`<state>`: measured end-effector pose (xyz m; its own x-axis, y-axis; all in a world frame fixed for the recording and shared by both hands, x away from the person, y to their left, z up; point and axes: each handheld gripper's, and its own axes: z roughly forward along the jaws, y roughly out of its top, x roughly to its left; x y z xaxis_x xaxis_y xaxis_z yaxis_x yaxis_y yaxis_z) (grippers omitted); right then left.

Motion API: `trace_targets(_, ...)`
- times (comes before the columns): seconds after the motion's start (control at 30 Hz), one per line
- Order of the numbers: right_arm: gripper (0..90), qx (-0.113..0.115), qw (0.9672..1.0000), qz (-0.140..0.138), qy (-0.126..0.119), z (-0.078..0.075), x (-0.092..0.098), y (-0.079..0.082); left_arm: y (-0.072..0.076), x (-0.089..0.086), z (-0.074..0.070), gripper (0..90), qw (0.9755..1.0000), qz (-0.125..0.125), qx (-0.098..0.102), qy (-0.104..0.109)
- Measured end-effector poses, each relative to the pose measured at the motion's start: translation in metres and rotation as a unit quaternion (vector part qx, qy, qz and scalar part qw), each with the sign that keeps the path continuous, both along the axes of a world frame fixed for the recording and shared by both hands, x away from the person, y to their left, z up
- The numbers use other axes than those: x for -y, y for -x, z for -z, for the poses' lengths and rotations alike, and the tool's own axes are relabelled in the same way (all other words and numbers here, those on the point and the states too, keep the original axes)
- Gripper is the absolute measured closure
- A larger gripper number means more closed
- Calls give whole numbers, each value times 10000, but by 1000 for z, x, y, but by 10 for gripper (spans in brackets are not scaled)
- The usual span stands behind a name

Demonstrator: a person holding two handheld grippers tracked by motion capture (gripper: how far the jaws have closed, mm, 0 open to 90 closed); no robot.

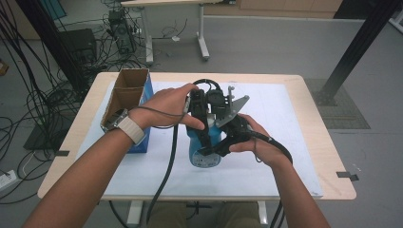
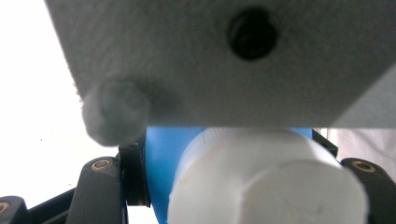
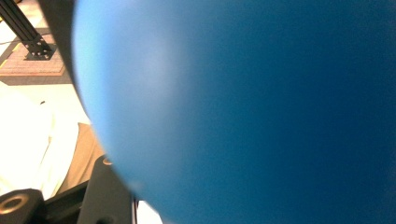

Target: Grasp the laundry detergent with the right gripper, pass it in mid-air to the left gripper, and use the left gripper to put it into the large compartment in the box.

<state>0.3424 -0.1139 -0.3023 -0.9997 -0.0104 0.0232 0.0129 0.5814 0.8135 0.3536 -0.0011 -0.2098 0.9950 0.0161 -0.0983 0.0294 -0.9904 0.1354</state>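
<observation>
Blue bottle (image 1: 205, 153) upright at mid-table on the white sheet (image 1: 266, 166), mostly hidden behind both grippers and hands; label unreadable. Left gripper (image 1: 203, 135) down over the top, jaws clamped on the bottle's upper part; in the left gripper view white cap (image 2: 271, 182) and blue neck sit between the black jaws, cap cut off at the bottom edge. Upper half of that view blocked by a blurred grey plate (image 2: 210, 60) with a dark screw hole. Right gripper (image 1: 219, 146) closed on the bottle body from the side; contact point hard to see under the hand (image 1: 254, 140). Right gripper view nearly all out-of-focus blue bottle wall (image 3: 243, 112), one jaw cut off at lower left. Left hand (image 1: 168, 105) covers the gripper body, watch strap on wrist. Open cardboard box (image 1: 127, 102) just left of the left forearm, contents not visible. Cables trailing off the near table edge. Floor clutter beyond the table too small to identify.
</observation>
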Motion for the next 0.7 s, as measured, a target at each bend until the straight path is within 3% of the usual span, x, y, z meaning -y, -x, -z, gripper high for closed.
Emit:
trace_targets(0.43,436,20,10000,41,40,0,0,-1,-1,-1,1,376,10000,11,13,23)
trace_targets(0.6,436,87,10000,-31,-8,1,-1,-2,1,-1,1,376,9999,-123,-7,80)
trace_targets(0.7,435,78,10000,-31,-14,0,-1,-2,-1,-2,0,377,10000,-12,13,13)
